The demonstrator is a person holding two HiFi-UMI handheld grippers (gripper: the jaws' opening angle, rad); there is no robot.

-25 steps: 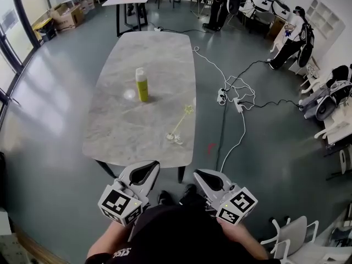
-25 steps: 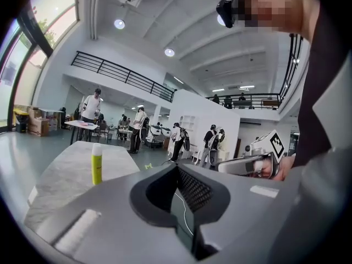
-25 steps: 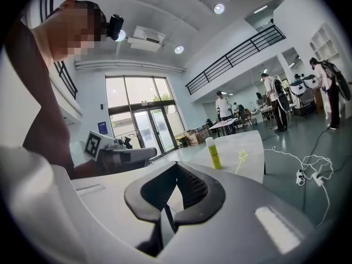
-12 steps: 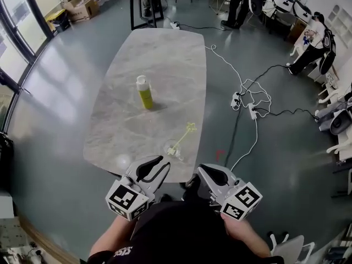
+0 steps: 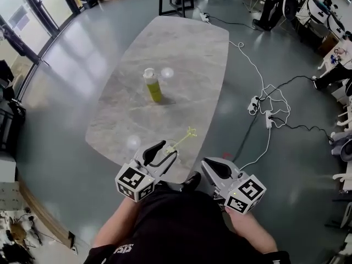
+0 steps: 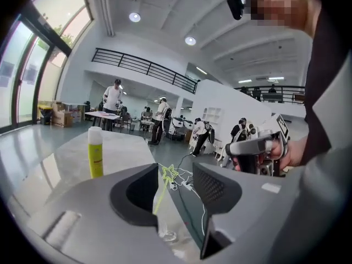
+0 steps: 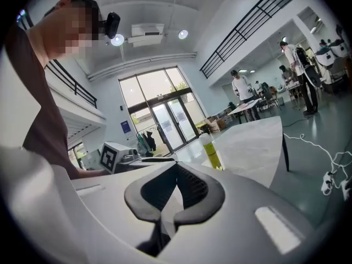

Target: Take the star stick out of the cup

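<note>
A thin yellow-green star stick (image 5: 184, 138) leans out of a clear glass cup (image 6: 165, 224) near the marble table's (image 5: 181, 48) near edge. In the head view my left gripper (image 5: 166, 150) covers most of the cup. Its jaws have just been opening and now stand open. In the left gripper view (image 6: 175, 169) the star stick (image 6: 164, 183) shows in the gap beyond the jaws, and nothing is pressed between the pads. My right gripper (image 5: 208, 163) hangs off the table's near right edge, shut and empty; its view (image 7: 168, 216) shows the jaw tips together.
A yellow-green bottle (image 5: 153, 85) with a white cap stands upright mid-table, also visible as the bottle (image 6: 95, 153) and bottle (image 7: 210, 153). White and black cables with power strips (image 5: 261, 103) lie on the floor to the right. People and desks fill the far room.
Both grippers have come forward to the table's near edge. The left gripper's jaws went from shut to open and now sit over the cup. The right gripper stays shut.
</note>
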